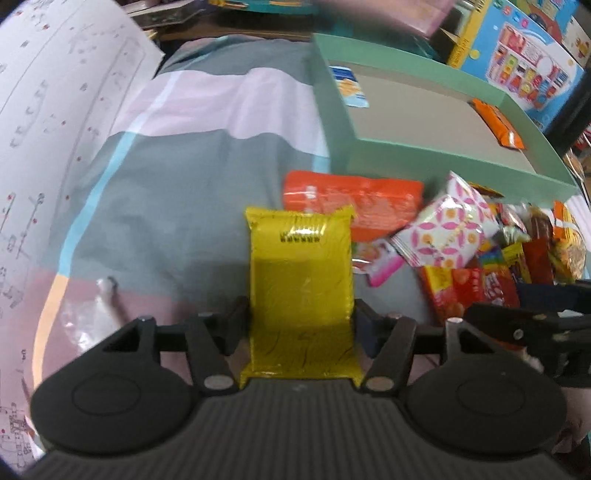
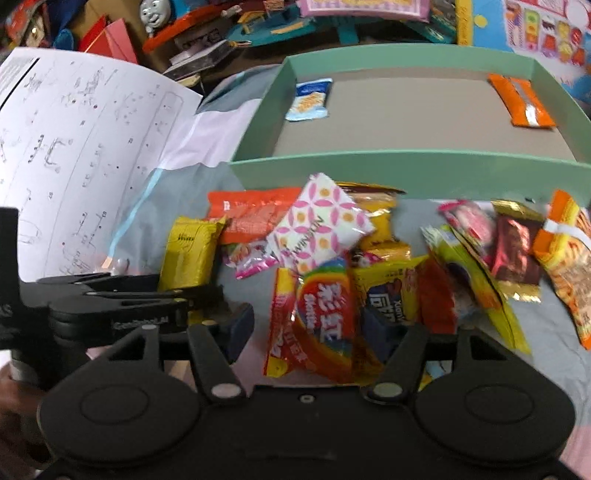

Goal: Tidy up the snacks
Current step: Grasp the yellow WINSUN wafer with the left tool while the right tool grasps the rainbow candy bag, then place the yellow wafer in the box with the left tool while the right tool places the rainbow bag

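My left gripper (image 1: 301,317) is shut on a yellow snack packet (image 1: 300,280), which also shows at the left in the right wrist view (image 2: 188,254). My right gripper (image 2: 306,328) has its jaws on either side of a rainbow candy packet (image 2: 325,314) in the snack pile; contact is unclear. A green tray (image 2: 406,166) behind the pile holds a blue-white packet (image 2: 308,99) and an orange packet (image 2: 521,105). An orange packet (image 1: 351,203) and a pink-patterned packet (image 1: 443,229) lie just ahead of the yellow one.
A large white instruction sheet (image 1: 55,147) lies to the left on the striped grey and pink cloth (image 1: 166,203). Toy boxes (image 1: 524,66) and toys (image 2: 155,18) crowd the back. More snack packets (image 2: 517,251) lie at the right.
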Demonstrator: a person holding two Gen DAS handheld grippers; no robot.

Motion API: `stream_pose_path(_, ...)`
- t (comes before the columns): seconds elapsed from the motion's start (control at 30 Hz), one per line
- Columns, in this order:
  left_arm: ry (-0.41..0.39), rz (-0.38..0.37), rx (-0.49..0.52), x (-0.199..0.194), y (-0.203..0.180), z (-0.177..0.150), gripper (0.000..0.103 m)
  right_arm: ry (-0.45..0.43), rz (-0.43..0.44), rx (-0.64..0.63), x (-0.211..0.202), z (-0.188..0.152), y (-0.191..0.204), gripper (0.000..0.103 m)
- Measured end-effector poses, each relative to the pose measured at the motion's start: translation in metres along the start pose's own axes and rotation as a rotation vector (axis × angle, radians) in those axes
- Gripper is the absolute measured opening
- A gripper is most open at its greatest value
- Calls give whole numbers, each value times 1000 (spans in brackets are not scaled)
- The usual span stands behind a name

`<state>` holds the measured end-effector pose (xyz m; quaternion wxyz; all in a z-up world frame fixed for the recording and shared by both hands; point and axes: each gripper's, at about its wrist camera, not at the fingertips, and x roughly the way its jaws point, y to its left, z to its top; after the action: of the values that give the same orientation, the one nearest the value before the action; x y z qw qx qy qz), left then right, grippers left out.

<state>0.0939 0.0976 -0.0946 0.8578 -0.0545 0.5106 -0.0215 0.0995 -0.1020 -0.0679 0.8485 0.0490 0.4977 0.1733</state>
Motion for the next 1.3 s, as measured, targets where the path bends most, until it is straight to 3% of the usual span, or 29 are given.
stream_pose_path(0.23, -6, -7, -7, 2, 10, 3, 69, 17, -26, -78, 22, -3, 26, 66)
stream_pose_path(0.3, -6, -6, -2, 3, 10, 3, 69, 36, -43, -105, 31, -8, 29, 49)
stream_pose_path(0.37, -9, 1, 9, 3, 8, 2, 69, 15, -80, -160, 31, -14, 35, 43)
stream_pose_path(0.43, -22, 19, 32, 2, 3, 0, 53, 21, -47, -142, 27, -13, 31, 33)
stream_pose_path(0.83, -55, -16, 22, -30, -8, 4, 51, -22, 38, 2, -15, 1, -8, 30)
stream_pose_path(1.1, -150, -72, 47, -62, -36, 51, 51, -133, 93, 88, -59, 37, -40, 30)
stream_pose_path(1.3, -183, -110, 58, -46, -70, 112, 52, -202, 79, 154, -65, 87, -72, 30)
